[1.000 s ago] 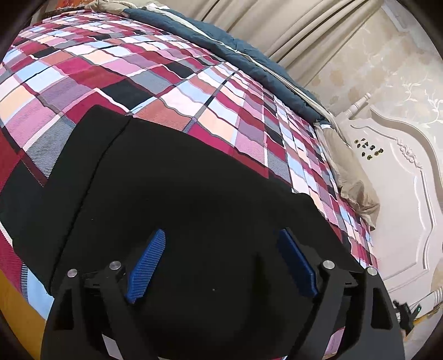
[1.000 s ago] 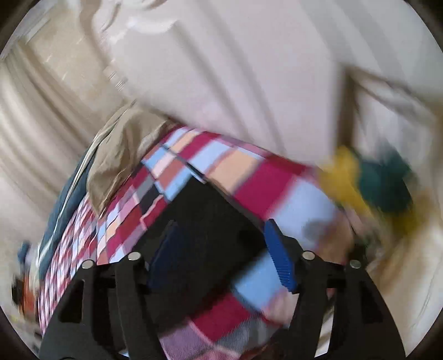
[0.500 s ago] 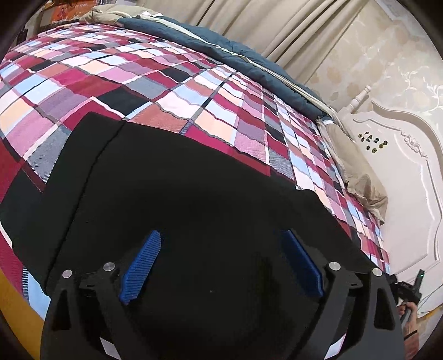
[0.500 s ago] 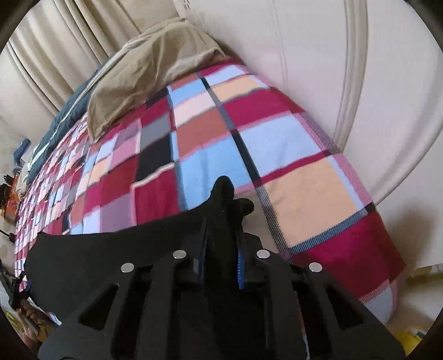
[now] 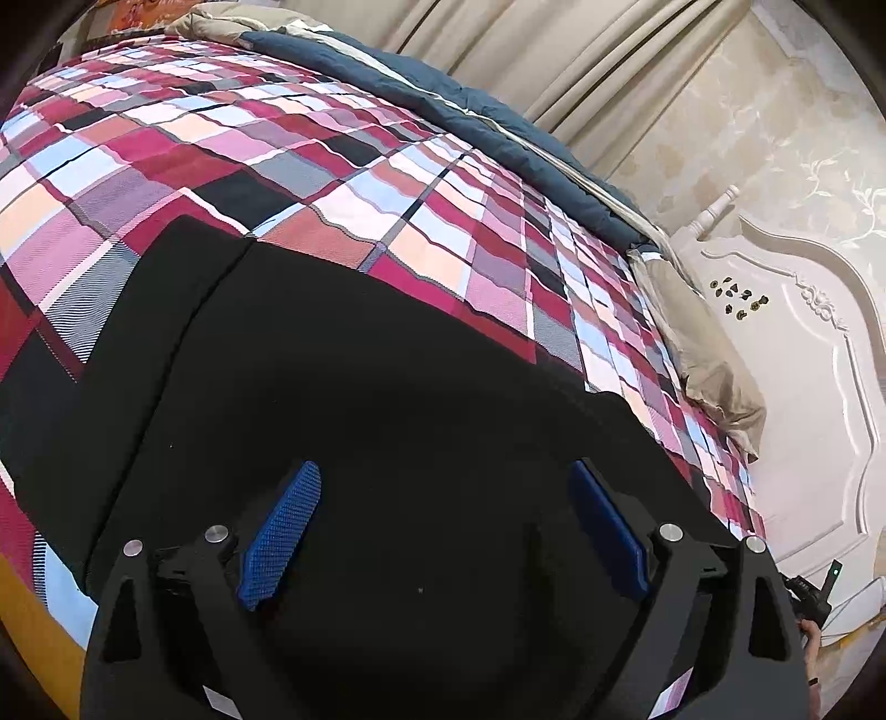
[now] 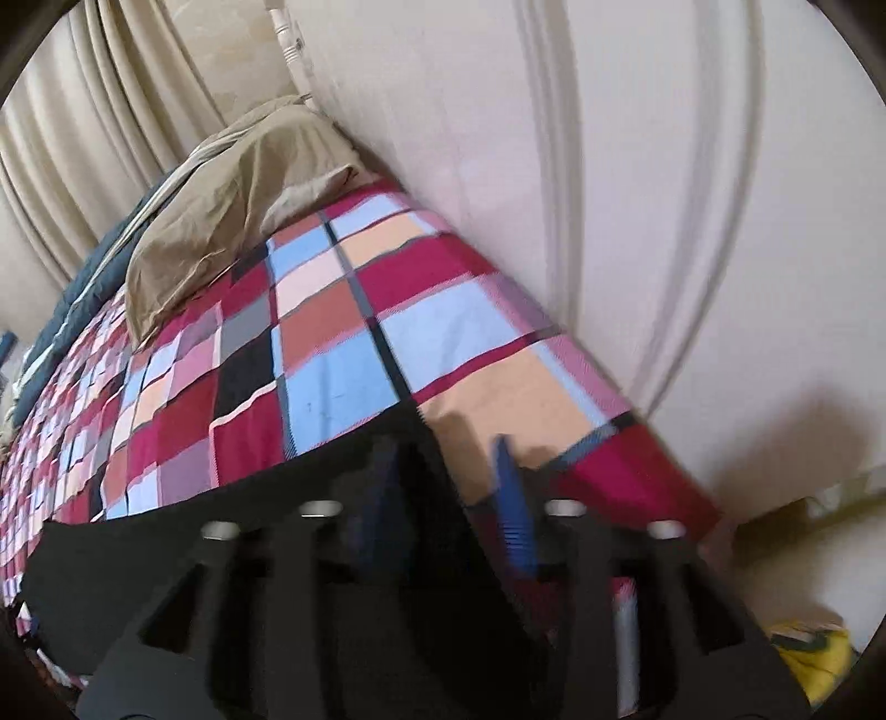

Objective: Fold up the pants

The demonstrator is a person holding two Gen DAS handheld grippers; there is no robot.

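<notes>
Where plaid bedspread (image 5: pixel 387 183) covers bed from near edge to headboard (image 5: pixel 803 387): black pants (image 5: pixel 360 399) flat along near edge, filling most of lower left-wrist view, a fold line running down left part. Same pants (image 6: pixel 166 554) in right-wrist view, far edge straight across plaid (image 6: pixel 332 360), right corner near headboard end of bed. Blue quilt (image 5: pixel 443 99) bunched along far edge under curtains (image 5: pixel 554 50). Tan pillow (image 6: pixel 238 183) at far headboard corner. Left gripper (image 5: pixel 443 526) over pants, blue pads wide apart, nothing between them. Right gripper (image 6: pixel 448 487) blurred, above right corner of pants, jaws opening, pads clear of cloth; corner lying between and under them, not pinched. Yellow object (image 6: pixel 814 659) off bed, lower right.
</notes>
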